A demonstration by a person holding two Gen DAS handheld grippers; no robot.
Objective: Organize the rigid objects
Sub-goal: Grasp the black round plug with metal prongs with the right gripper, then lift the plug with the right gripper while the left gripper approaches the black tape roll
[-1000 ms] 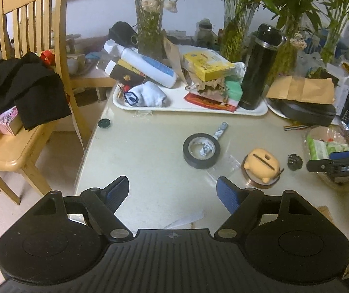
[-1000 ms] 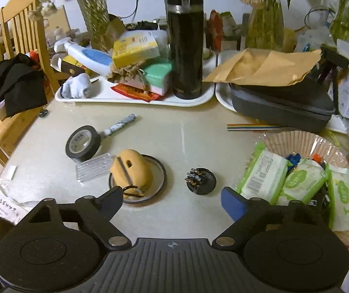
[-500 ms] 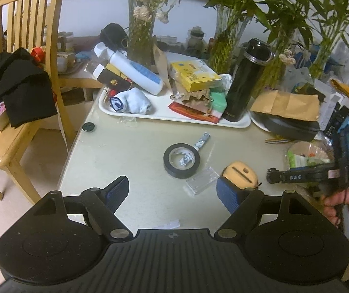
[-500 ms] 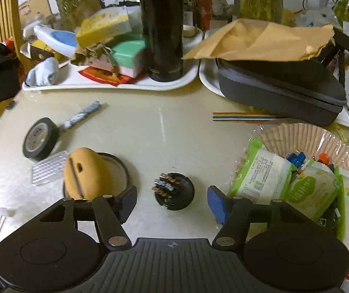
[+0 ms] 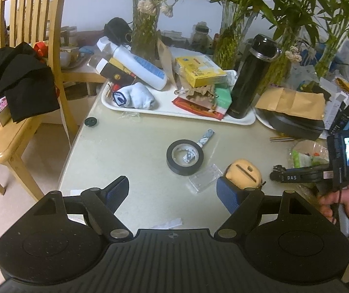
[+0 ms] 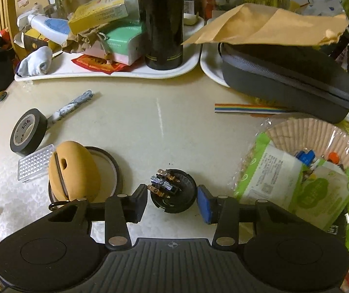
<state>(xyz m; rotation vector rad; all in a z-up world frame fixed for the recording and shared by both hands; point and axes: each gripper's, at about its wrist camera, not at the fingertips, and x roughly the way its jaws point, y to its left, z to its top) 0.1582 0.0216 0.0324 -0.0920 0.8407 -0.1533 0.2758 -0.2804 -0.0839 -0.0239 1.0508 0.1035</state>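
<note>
The right gripper [image 6: 172,201] has just been closing around the black plug [image 6: 173,190] beside the yellow case [image 6: 73,171]; contact should be confirmed before lifting. The left gripper [image 5: 173,193] is held wide, empty.

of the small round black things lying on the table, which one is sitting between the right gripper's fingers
The black round switch with metal terminals on top, between the right gripper fingers. The black tape roll lies off to the left, and the small black disc sits at the table's far edge.

Tape roll [image 6: 27,134] left of switch [image 6: 173,190]; flask [image 6: 161,22] on tray [image 6: 189,69].
</note>
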